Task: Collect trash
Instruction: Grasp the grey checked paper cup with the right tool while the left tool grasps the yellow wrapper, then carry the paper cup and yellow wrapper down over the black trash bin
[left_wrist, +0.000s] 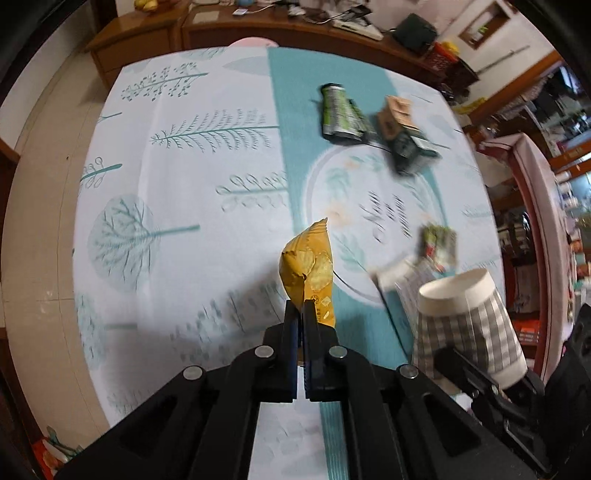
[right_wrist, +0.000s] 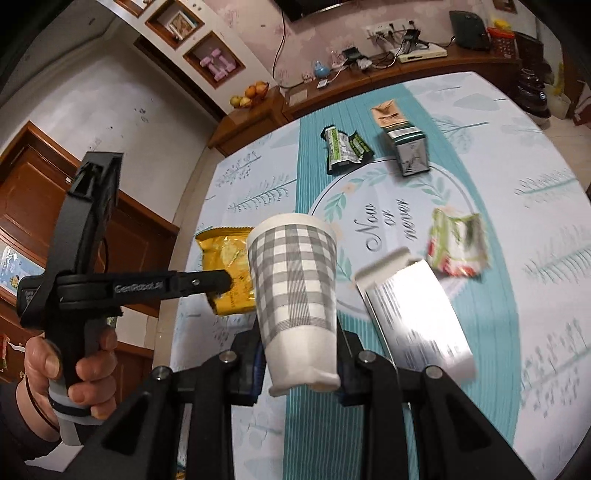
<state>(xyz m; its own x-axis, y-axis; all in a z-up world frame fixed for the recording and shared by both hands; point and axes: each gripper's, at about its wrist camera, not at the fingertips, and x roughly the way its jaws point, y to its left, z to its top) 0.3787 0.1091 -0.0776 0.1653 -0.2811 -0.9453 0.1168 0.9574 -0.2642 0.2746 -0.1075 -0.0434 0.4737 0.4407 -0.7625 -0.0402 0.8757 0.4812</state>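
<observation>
The left gripper (left_wrist: 303, 314) had its fingers pressed together on the bottom corner of the yellow snack packet (left_wrist: 309, 267), which hung clear above the tablecloth (left_wrist: 177, 177). Alongside it, the right gripper (right_wrist: 301, 363) pinched the checked paper cup (right_wrist: 295, 295) low down near its base, the cup upright with its open mouth on top and lifted off the table.

Plenty remained on the cloth: a green wrapper (right_wrist: 345, 147), a dark carton (right_wrist: 404, 146) just beside it, a red-and-green sachet (right_wrist: 458, 245) and a white box (right_wrist: 413, 314) nearer in. By my reading both hands were carrying their catch away — the cup looked the likely bin for the packet.

To do it well, the packet wanted to come over the cup's mouth before the left fingers let go, since a thin corner pinch could slip. The cup needed a gentle squeeze — too hard and its wall would buckle. Where the rubbish finally went, neither view showed.
</observation>
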